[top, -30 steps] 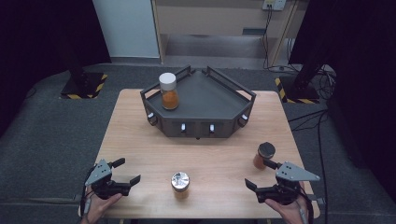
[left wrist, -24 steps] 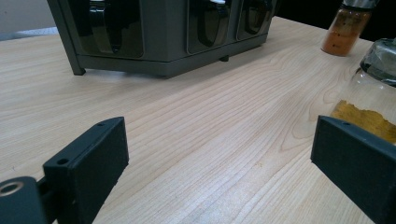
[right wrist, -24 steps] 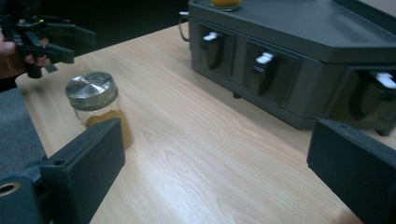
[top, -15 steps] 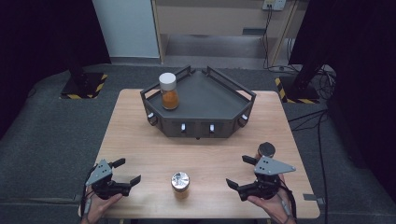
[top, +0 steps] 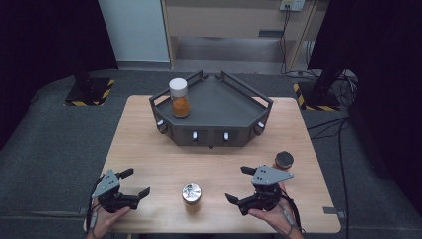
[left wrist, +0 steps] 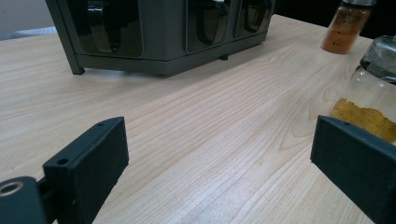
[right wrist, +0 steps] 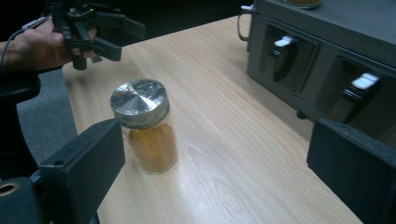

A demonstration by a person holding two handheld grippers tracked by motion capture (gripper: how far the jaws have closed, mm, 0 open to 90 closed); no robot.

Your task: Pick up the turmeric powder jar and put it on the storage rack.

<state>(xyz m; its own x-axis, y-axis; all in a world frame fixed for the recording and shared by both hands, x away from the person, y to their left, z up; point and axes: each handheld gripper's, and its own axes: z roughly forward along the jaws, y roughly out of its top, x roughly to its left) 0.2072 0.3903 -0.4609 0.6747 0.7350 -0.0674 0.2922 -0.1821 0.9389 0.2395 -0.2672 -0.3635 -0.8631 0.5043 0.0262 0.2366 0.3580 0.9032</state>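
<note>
Near the front edge of the wooden table stands a little jar with a silver lid, and it sits between my two grippers. It has yellow-orange powder inside. It stands straight up.

My right gripper is just beside the jar, on its right side, but not touching it. Its two black jaws are spread wide apart, and nothing is between them — just bare wood. In the right gripper view the jar stands close in front of one jaw, and that jaw hides a bit of its side. Past the jar I can see my other hand holding the left gripper near the table's edge.

My left gripper is a bit farther from the jar, on its left. Its jaws are wide open too, and it holds nothing. In the left gripper view the jar peeks in right behind one jaw.

At the back of the table sits a dark grey tray with raised sides. A jar with a white lid stands on it near the left corner, with orange powder inside. A small jar with a dark lid stands on the table — near my right gripper, just behind it.
</note>
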